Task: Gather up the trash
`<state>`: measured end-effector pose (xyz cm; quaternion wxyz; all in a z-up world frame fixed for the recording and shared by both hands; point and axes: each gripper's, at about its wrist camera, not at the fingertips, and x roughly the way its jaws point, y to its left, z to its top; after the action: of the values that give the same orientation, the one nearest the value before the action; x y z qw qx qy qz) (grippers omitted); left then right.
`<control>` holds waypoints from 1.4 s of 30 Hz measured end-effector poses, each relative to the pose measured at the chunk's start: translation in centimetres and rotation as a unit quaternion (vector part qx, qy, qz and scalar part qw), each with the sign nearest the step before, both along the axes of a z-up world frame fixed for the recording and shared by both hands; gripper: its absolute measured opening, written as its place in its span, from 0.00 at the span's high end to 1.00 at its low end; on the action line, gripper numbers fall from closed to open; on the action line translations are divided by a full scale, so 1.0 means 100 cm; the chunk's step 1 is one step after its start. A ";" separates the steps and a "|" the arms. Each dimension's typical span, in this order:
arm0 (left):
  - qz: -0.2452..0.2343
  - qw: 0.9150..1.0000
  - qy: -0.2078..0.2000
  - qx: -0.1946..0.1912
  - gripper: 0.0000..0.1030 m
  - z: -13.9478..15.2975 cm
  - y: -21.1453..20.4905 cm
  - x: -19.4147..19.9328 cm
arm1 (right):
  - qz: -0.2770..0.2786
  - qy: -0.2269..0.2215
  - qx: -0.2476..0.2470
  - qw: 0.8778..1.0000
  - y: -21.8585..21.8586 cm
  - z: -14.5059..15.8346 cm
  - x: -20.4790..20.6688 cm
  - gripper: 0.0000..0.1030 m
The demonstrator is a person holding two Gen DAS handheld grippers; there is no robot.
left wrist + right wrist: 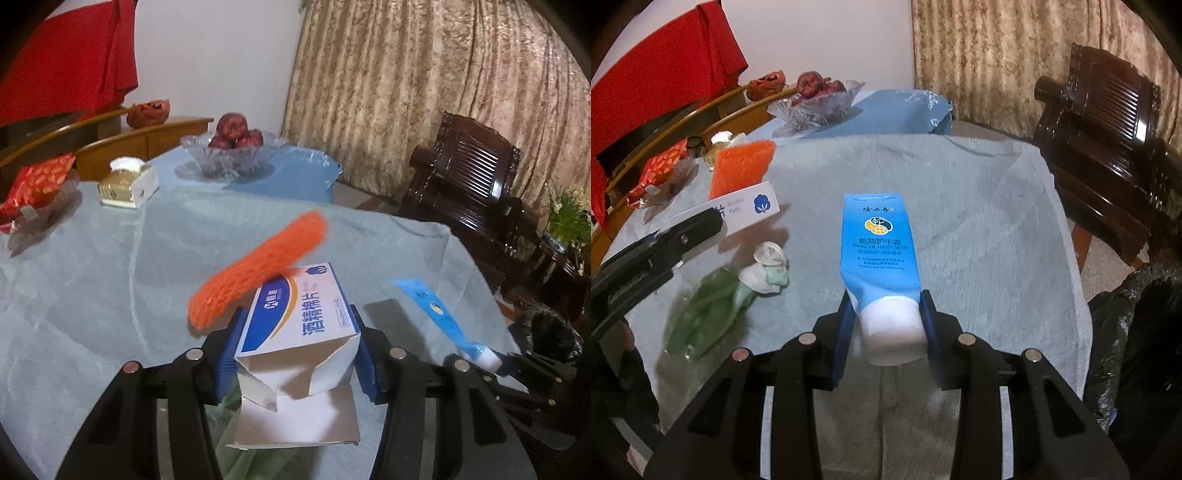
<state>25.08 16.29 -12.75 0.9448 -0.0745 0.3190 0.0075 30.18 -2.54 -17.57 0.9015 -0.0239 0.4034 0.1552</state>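
My left gripper (299, 347) is shut on an opened white and blue alcohol pad box (299, 314), held above the table. An orange foam fruit net (255, 269) rests against the box's far end and looks blurred. My right gripper (886, 325) is shut on the white cap end of a blue hand cream tube (879, 240), which points away from me. The tube also shows in the left wrist view (439, 314). A crumpled green and white plastic wrapper (724, 295) lies on the tablecloth (960, 221), left of the tube. The box (746, 210) and net (742, 166) appear at left.
A glass bowl of red fruit (232, 144), a tissue box (127, 182) and a red packet on a dish (35, 188) stand at the table's far side. A black trash bag (1137, 350) hangs open beside the table's right edge. A dark wooden chair (1108, 122) stands beyond.
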 end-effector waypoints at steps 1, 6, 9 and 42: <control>-0.002 1.000 -0.001 0.001 0.49 0.004 -0.002 -0.004 | 0.001 -0.004 0.002 1.000 -0.001 0.004 -0.002 0.67; -0.015 1.000 -0.009 -0.001 0.49 0.017 -0.013 -0.022 | -0.003 -0.021 0.008 1.000 -0.013 0.024 -0.011 0.67; -0.022 1.000 -0.013 -0.001 0.49 0.024 -0.023 -0.033 | -0.008 -0.030 0.010 0.999 -0.024 0.036 -0.019 0.67; -0.197 0.976 -0.092 0.009 0.49 0.067 -0.258 -0.066 | -0.186 -0.108 0.005 0.977 -0.262 0.093 -0.134 0.67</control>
<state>18.52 -9.49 -6.10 0.9536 -0.0019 0.2393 -0.1828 16.80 -28.73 -8.27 0.9528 0.0394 0.3004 -0.0165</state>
